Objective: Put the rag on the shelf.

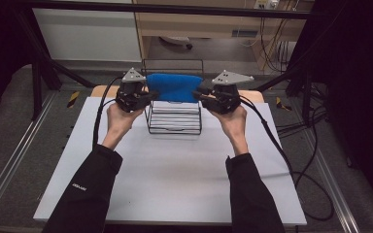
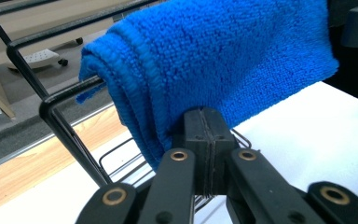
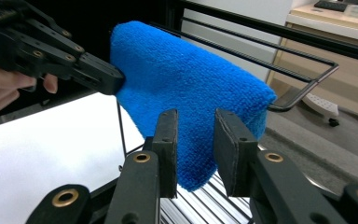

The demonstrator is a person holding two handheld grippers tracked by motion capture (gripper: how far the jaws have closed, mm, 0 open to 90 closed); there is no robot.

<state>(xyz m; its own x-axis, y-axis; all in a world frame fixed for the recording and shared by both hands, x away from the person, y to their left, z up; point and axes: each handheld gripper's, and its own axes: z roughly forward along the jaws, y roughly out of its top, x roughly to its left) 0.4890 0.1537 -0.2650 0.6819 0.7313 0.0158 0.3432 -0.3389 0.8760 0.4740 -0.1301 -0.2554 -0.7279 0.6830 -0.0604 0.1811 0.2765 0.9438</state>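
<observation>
Left gripper (image 2: 205,126) pinches the blue towel (image 1: 174,86) at its lower corner, jaws pressed together. Right gripper (image 3: 195,140) stands spread, towel edge between the pads, untouched. Towel hangs folded over the black wire rack (image 1: 174,127) on the white table (image 1: 175,170).

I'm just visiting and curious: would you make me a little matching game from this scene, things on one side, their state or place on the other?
Things:
1. left tongs
2. right tongs
3. blue towel
4. wire rack

States or places:
A. standing on the white table
B. draped over the rack's top bars
C. jaws apart, the towel's edge between them
D. jaws shut, at the towel's lower edge

Pairs: 1-D, 2-C, 3-B, 4-A
</observation>
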